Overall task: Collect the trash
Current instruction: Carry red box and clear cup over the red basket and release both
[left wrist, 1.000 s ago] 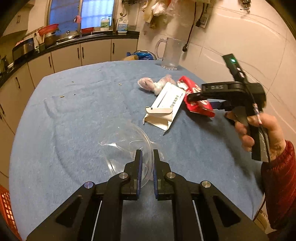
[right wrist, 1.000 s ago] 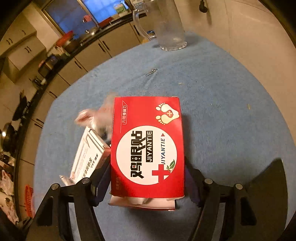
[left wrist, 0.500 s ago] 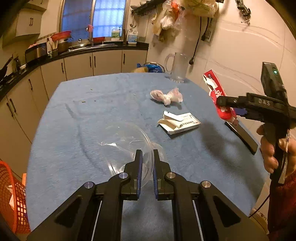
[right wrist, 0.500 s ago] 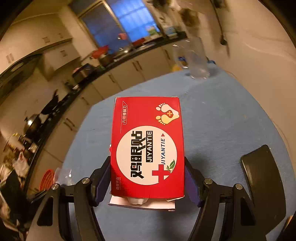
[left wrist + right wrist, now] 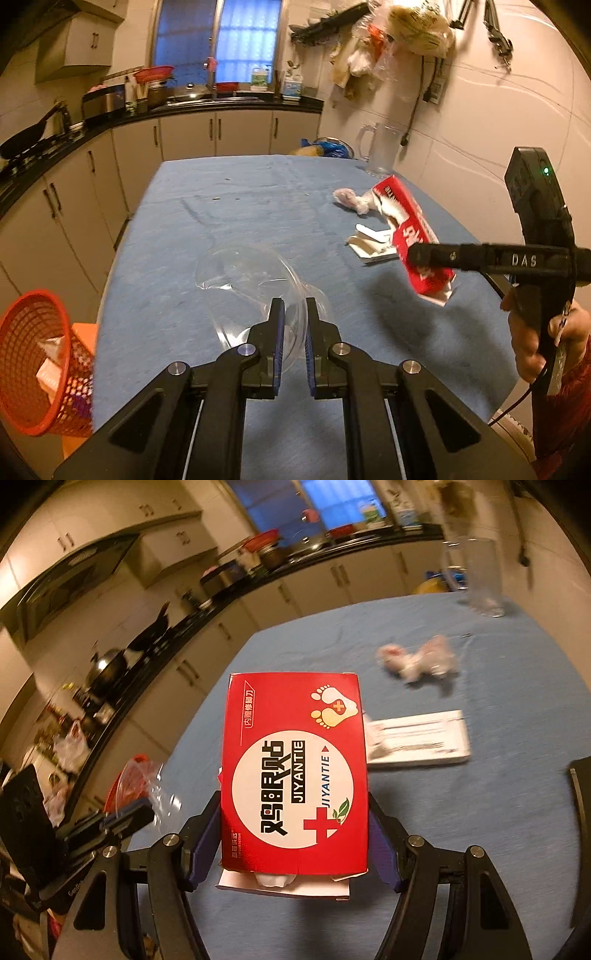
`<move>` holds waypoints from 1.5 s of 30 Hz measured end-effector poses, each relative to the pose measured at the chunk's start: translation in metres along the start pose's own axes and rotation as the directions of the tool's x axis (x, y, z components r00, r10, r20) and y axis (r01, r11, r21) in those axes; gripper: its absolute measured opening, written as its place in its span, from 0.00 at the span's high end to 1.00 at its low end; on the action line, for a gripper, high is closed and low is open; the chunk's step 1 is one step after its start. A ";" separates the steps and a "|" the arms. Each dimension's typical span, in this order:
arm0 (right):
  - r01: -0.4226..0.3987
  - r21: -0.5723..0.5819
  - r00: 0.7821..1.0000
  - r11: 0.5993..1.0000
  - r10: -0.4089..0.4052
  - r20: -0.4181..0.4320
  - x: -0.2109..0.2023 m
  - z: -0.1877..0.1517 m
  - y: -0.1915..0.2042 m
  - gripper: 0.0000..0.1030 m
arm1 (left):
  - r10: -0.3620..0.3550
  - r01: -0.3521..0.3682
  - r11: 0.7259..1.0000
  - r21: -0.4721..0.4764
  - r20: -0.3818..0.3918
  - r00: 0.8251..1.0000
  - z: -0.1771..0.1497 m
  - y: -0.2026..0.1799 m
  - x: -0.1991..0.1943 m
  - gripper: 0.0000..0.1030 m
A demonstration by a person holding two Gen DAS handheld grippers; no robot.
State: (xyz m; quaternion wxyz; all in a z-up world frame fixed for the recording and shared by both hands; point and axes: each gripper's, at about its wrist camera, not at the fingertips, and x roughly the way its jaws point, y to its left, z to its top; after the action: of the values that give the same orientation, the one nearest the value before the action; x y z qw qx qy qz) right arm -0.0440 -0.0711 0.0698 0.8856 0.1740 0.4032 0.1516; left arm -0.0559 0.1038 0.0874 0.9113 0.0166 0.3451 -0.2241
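A: Trash first: the flat red cardboard box (image 5: 295,771) printed with a white circle, a red cross and two footprints sits between the blue pads of the right hand-held gripper (image 5: 295,834), which pinches it by its two long sides, its jaws standing wide around it. It is clear of the counter (image 5: 480,830), above the blue cloth.

B: And the other piece?

A: The crumpled clear plastic container (image 5: 255,284) is in the left hand-held gripper (image 5: 295,332). Its pads are pressed nearly together on the thin plastic rim, and the bowl of it bulges out ahead of the fingertips and to their left.

B: What lies beyond the right hand-held gripper?

A: Just past the red box and to its right, a flat white cardboard carton (image 5: 417,742) lies on the cloth. Farther ahead is a crumpled pinkish-white tissue wad (image 5: 417,661), and near the far edge a clear glass mug (image 5: 476,576) with a handle stands upright, blurred.

B: Anything off the counter?

A: To the left of the left hand-held gripper and lower, beside the counter, a red plastic mesh basket (image 5: 40,354) is tilted, with something pale inside. A person's hand (image 5: 535,339) with a red sleeve grips the right tool's handle.
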 end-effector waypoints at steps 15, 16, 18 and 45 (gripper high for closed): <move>-0.174 -0.157 0.979 0.972 0.153 -0.137 0.054 0.001 0.109 0.27 | 0.188 -0.175 0.972 -0.156 0.073 0.979 -0.029 0.100 -0.087 0.91; -0.197 -0.172 0.973 0.965 0.170 -0.157 0.061 0.002 0.122 0.27 | 0.210 -0.195 0.966 -0.172 0.073 0.975 -0.031 0.110 -0.094 0.91; -0.219 -0.194 0.966 0.956 0.185 -0.180 0.071 0.001 0.141 0.27 | 0.248 -0.229 0.953 -0.198 0.072 0.966 -0.036 0.128 -0.105 0.91; -0.411 -0.156 0.840 0.898 0.307 -0.447 0.239 0.006 0.308 0.27 | 0.370 -0.376 0.868 -0.324 -0.083 0.925 -0.085 0.269 -0.098 0.90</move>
State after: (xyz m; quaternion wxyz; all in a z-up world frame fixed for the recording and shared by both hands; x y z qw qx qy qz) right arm 0.0719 0.3010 0.0480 0.7504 0.1001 0.5184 0.3977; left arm -0.0608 0.4001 0.0522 0.9236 -0.0699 0.3764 0.0179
